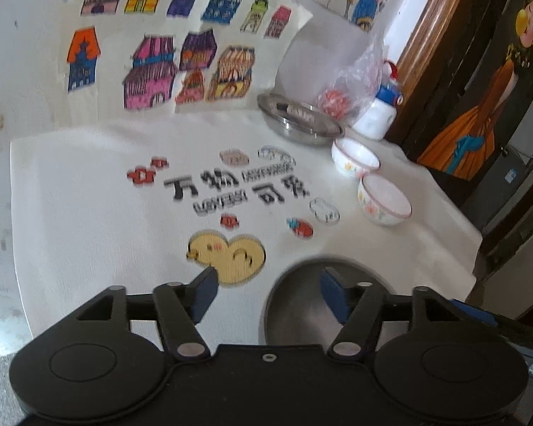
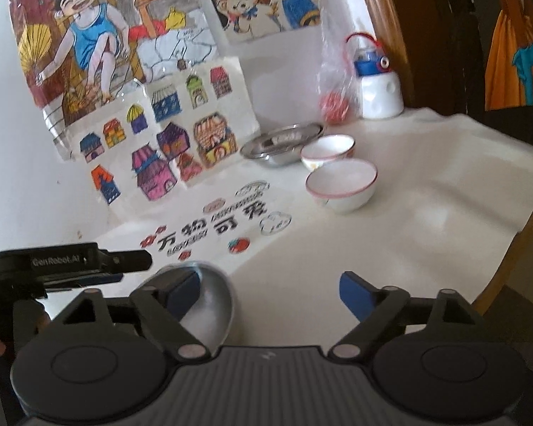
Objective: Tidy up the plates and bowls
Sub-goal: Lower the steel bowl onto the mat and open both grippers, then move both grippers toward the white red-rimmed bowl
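Note:
A steel bowl sits on the white printed tablecloth close in front of me. My left gripper is open, its right finger inside the bowl and its left finger outside; neither pad presses the rim. My right gripper is open too, its left finger over the same steel bowl and its right finger above bare cloth. Two white bowls with red rims stand at the right, the nearer one in front of the farther one. A steel plate lies behind them.
A clear plastic bag with something red and a white bottle with a blue cap stand by the wall at the back right. Coloured drawings lean against the wall. The table's edge curves down the right side. A dark wooden door frame rises beyond.

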Available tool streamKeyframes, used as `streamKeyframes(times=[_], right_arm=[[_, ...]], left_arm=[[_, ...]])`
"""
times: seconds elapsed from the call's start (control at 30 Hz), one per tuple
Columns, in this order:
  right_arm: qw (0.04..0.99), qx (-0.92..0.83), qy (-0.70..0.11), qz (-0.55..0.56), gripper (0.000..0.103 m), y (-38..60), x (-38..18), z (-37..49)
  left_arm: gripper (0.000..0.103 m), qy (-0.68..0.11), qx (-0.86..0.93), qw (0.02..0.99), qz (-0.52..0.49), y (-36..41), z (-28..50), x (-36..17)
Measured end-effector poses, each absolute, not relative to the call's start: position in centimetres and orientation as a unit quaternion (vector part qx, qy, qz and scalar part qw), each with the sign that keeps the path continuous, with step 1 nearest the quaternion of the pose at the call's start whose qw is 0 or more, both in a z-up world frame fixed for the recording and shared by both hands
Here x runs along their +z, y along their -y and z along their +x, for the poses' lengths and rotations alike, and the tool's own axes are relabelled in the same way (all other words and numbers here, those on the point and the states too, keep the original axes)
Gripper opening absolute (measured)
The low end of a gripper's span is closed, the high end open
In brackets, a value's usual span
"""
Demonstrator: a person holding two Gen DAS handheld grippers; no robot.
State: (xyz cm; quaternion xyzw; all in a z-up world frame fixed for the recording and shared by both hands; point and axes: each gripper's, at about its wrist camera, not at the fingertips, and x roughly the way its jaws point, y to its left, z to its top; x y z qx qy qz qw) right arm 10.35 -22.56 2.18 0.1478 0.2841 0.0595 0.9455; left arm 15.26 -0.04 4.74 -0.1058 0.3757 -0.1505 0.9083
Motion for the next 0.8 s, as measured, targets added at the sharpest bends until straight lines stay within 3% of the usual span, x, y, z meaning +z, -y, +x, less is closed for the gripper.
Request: streamKeyframes(times=[0.27, 0.6, 0.8], right_arm=[[0.954, 0.052, -0.268, 0.127, 0.102, 24.4, 2.6, 13.0], [0.957, -0.002, -0.264, 0.120, 0.103, 28.3, 1.1, 19.0], [0.953, -0.041, -0.271, 0.133, 0.103, 31.3, -0.1, 22.8]], left_arm=[[0.081, -0.350, -0.155, 0.919, -0.098, 1.3, 18.4, 6.9], [0.095, -0.351, -0.183, 0.916, -0.066, 5.5, 24.5, 6.8], [0.097, -0.375, -0.208, 0.903, -0.031, 9.4, 28.8, 5.2]])
